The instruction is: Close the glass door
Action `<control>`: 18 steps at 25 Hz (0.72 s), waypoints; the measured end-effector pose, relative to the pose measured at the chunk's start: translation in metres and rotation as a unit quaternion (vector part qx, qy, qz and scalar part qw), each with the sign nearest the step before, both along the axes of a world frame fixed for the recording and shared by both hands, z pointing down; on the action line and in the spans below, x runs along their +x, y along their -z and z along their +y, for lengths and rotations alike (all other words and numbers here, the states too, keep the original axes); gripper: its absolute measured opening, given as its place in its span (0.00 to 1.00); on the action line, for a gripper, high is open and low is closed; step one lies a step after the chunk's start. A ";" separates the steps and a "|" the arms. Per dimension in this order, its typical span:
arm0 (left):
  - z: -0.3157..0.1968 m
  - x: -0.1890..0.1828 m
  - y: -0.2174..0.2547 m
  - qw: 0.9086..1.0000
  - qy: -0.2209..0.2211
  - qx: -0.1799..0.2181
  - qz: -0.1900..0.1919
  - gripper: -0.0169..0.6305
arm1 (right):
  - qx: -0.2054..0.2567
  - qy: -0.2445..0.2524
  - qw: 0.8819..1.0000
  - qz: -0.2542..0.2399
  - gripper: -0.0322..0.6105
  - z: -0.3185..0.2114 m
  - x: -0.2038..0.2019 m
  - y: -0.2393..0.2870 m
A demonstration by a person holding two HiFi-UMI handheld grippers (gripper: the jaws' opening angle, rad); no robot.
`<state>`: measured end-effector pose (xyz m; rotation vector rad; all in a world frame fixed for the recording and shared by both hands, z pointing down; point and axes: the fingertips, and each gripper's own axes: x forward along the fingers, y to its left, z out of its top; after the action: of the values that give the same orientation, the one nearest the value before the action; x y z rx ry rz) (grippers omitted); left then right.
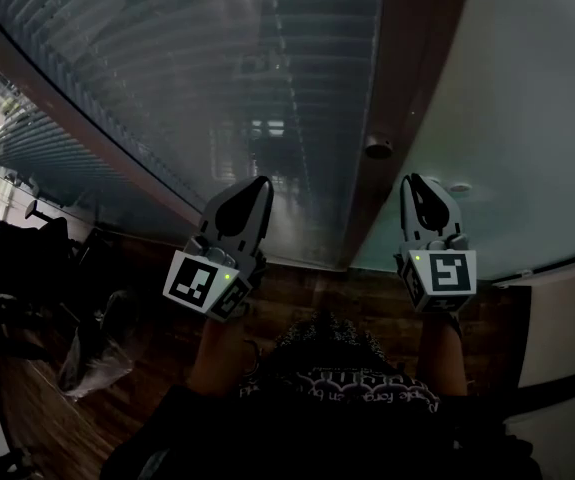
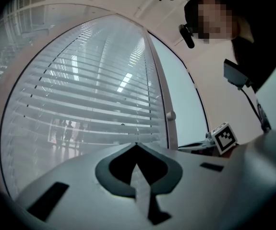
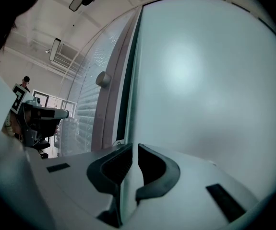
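Observation:
The glass door (image 1: 217,88) fills the upper left of the head view, with slatted blinds behind the pane, a brown frame (image 1: 407,88) and a round knob (image 1: 378,148) on that frame. The knob (image 2: 171,115) shows again in the left gripper view, and the knob (image 3: 102,78) in the right gripper view. My left gripper (image 1: 259,183) is shut and empty, its tips close before the pane left of the frame. My right gripper (image 1: 414,181) is also shut and empty, pointing at the frosted panel (image 1: 527,118) just right of the frame. A dark strip (image 3: 128,80) runs between frame and frosted panel.
A wooden floor (image 1: 37,408) lies below, with a clear plastic bag (image 1: 97,358) and dark clutter (image 1: 17,258) at the left. A white block (image 1: 567,328) stands at the lower right. An office chair (image 3: 42,116) appears at the left of the right gripper view.

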<state>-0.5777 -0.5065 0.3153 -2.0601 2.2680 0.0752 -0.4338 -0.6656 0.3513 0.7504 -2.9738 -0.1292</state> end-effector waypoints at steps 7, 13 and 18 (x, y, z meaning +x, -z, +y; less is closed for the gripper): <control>-0.006 0.005 0.002 1.000 -0.011 0.002 -0.003 0.03 | 0.000 -0.001 1.000 0.005 0.10 0.000 0.001 -0.002; -0.012 0.013 0.005 1.000 -0.025 0.008 -0.005 0.03 | 0.003 0.013 1.000 0.002 0.10 0.009 0.006 0.003; -0.017 0.019 0.004 0.999 -0.034 0.010 -0.002 0.03 | 0.025 0.019 0.999 -0.009 0.05 0.020 0.020 0.015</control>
<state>-0.5586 -0.5235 0.3114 -2.1263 2.1847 0.0959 -0.4138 -0.6457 0.3363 0.7028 -3.0139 -0.2002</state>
